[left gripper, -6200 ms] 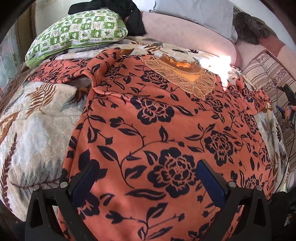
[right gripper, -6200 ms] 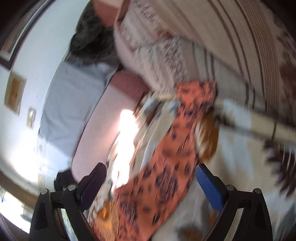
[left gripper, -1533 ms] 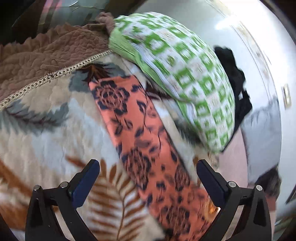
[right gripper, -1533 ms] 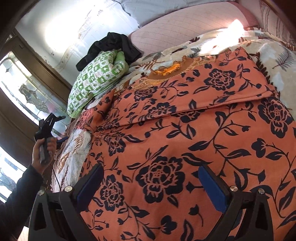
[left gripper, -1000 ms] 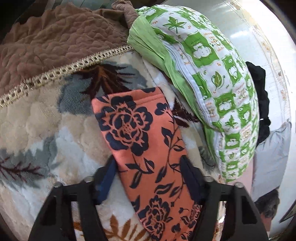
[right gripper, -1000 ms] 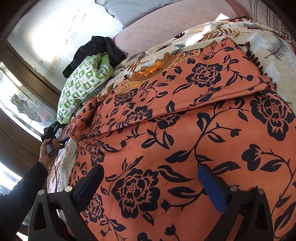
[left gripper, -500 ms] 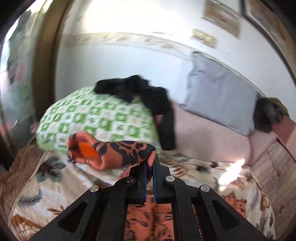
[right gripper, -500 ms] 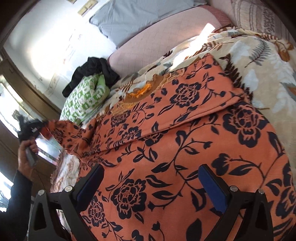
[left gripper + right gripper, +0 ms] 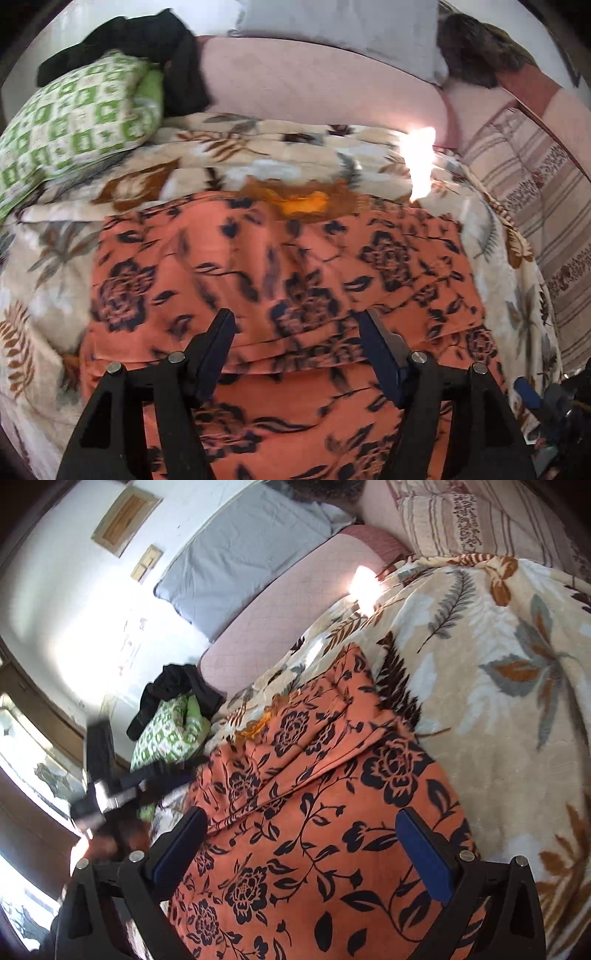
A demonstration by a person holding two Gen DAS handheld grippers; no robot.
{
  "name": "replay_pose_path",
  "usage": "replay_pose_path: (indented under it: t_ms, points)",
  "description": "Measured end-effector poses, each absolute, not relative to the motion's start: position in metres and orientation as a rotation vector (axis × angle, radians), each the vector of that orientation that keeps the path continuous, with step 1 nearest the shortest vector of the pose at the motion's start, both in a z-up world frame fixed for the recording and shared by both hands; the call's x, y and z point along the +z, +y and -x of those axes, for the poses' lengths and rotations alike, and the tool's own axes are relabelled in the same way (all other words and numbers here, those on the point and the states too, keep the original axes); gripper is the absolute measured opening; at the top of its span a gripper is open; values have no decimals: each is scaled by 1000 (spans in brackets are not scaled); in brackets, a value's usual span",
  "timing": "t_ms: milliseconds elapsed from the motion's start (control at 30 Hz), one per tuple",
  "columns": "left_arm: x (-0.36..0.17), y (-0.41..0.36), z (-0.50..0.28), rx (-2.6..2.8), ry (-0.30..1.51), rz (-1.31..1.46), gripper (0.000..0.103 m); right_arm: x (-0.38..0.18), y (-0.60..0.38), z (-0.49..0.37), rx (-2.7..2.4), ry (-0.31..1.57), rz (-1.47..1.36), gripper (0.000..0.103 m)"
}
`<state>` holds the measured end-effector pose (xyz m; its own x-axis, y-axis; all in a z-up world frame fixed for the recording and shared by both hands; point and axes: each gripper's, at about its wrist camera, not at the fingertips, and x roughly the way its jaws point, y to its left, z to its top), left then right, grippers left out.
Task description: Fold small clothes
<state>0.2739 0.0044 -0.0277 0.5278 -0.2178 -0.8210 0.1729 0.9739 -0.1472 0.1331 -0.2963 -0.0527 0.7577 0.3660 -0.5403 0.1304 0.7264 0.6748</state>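
While both arms are hovering low over the bed, nothing is being gripped, so the scene is reading as a pause between folds.

Garment: the orange floral top (image 9: 280, 280) is lying flat across the middle of the left wrist frame, on the leaf-print blanket (image 9: 48, 258), with both sleeves seemingly folded in over the body, judging by the layered edges; its orange neckline is pointing toward the pink headboard cushion (image 9: 314, 88).

Left tongs: the left tongs (image 9: 297, 350) are sitting at the bottom centre of their frame, spread wide and holding nothing, just above the cloth.

Right tongs: the right tongs (image 9: 306, 853) are gaping wide at the bottom of their frame, empty, aiming along the hem side of the top.

Why so placed: the spread blanket is giving a flat, soft base for creasing; the open tongs near the lower edge are probably lining up to pinch the hem.

Surroundings: a green checked pillow (image 9: 74, 122) is resting at the upper left, with a black garment (image 9: 147, 44) draped on it.

Risk: the plush fabric may be slipping or bunching when lifted.
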Motion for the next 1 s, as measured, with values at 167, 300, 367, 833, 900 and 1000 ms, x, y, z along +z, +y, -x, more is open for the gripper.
replay_pose_path:
  t_ms: [167,300,367,833,900,1000]
  points:
    - [-37,94,-266,0,939,-15,72,-47,-299,-175,235,754,-850,103]
    - [-60,128,-255,48,925,0,72,-55,-300,-254,349,800,-1041,103]
    - [-70,137,-251,50,928,14,72,-75,-301,-290,320,857,-1131,103]
    - [-104,164,-256,77,960,85,77,-129,-303,-339,-86,1018,-1113,5]
    - [-104,167,-255,77,950,97,78,-114,-297,-332,-53,974,-1051,5]
    - [-105,167,-254,88,935,91,78,-64,-281,-307,5,854,-919,5]
